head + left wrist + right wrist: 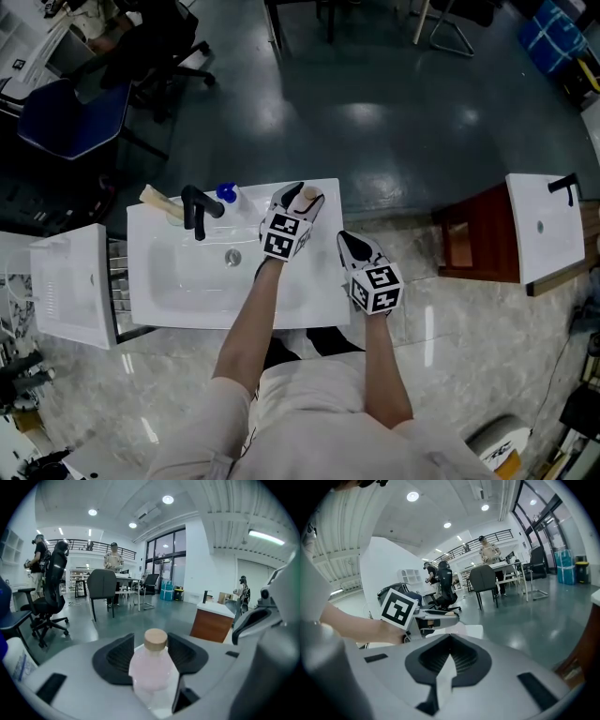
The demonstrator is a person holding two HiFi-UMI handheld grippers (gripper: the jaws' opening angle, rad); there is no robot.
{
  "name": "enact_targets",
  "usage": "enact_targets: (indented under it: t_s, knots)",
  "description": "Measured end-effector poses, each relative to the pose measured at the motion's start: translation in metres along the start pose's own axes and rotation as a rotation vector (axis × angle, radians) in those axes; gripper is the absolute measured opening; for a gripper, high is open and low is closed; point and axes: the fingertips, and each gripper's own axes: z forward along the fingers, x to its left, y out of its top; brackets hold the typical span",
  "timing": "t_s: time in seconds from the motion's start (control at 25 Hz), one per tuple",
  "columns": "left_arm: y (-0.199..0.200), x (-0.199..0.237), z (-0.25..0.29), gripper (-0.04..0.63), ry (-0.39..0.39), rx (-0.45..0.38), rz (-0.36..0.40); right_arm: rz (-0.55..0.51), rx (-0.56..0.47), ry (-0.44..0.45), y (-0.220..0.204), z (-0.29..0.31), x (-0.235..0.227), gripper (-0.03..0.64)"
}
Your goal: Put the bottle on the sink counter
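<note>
My left tongs (300, 198) are at the back right corner of the sink counter (323, 305), jaws spread wide. The bottle (152, 667) stands upright between them. As far as I can see along the jaws, the pads stand just off its sides rather than pressing on it, so I count it as let go. I judge its base is down on the counter, though no view shows the base itself. My right tongs (449, 654) hang just off the counter's right edge, closed tip to tip with nothing in them. The bottle is small clear plastic with pale pink contents and a tan cap. I would expect it to be light, with thin walls that give under a hard squeeze and a smooth skin that slips under a weak one. It is narrow for its height, so a knock from a pad as I draw away could tip it. If I must take it again, I would close on the straight body below the shoulder, never on the cap. The faucet (197, 208) and a blue-capped bottle (226, 194) sit along the back edge, to its left.
</note>
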Motion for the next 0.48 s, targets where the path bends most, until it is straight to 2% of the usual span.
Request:
enact_targets:
  t_s: [0.16,0.48]
  knots:
    - [0.005,-0.003,-0.013,0.227,-0.009,-0.005,0.02,-0.004,0.005,-0.002,0.002,0.003,0.002,0.005]
    - [0.017,-0.011,-0.058,0.227,0.025,-0.057,-0.025,-0.059,0.046,-0.009,0.005,0.016,0.006,0.006]
